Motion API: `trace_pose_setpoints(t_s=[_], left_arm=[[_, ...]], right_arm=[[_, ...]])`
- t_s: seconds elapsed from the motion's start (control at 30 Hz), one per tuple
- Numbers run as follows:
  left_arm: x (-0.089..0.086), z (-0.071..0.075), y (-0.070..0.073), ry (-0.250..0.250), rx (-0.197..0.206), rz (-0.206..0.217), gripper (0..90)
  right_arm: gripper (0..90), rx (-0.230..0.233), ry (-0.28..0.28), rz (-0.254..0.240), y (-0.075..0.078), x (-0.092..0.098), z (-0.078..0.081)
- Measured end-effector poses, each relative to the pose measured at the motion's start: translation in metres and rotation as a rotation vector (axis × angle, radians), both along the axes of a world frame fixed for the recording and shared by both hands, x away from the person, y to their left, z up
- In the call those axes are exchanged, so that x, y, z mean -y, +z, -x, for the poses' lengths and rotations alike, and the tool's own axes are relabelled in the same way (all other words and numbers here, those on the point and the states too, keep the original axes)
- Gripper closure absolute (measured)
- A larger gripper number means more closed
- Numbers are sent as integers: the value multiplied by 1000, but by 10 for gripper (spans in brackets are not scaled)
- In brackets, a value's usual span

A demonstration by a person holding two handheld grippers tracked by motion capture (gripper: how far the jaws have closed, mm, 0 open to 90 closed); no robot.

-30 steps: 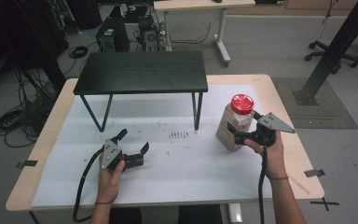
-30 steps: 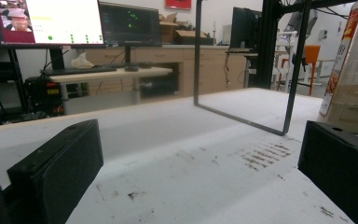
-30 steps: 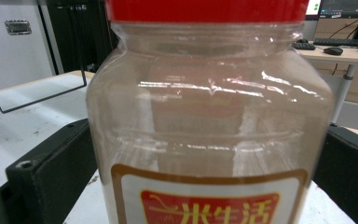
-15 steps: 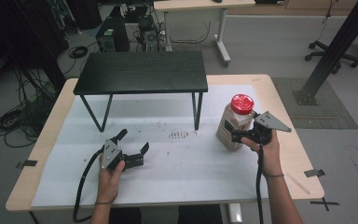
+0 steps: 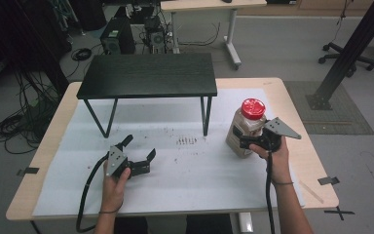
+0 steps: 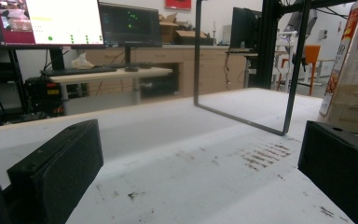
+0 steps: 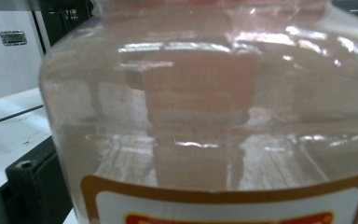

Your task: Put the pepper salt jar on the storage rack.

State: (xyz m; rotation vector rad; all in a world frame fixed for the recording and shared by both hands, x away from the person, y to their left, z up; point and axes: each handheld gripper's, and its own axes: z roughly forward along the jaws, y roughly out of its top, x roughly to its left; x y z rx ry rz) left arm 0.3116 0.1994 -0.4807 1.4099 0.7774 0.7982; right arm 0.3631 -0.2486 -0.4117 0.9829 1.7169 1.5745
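A clear plastic jar with a red screw lid point(image 5: 246, 129), filled with pale brown granules, is seen standing upright on the white sheet that covers the wooden bench point(image 5: 282, 90). It is placed just to the right of the front right leg of a small black stand with thin metal legs point(image 5: 148, 75), which is set toward the far side of the bench. The right tool point(image 5: 246, 143) is pressed against the jar's lower side, with its jaws clenched around the jar; in the right gripper view the jar's label point(image 7: 228, 205) is seen very close. The left tool point(image 5: 143, 158) is rested on the sheet in front of the stand, toward its left, well apart from the jar, with its jaws spread wide and nothing held between them. Brown crumbs point(image 5: 186, 141) are scattered on the sheet just in front of the stand's right leg.
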Motion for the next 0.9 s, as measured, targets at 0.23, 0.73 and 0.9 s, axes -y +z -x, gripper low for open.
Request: trace_pose_setpoints(t_s=[0.23, 0.73, 0.9], left_arm=[[0, 0, 0, 0, 0, -1, 2], [0, 0, 0, 0, 0, 0, 2], [0, 0, 0, 0, 0, -1, 2]], right_arm=[[0, -7, -4, -10, -5, 0, -1], [54, 1, -5, -5, -6, 0, 0], [82, 3, -5, -4, -6, 0, 0]])
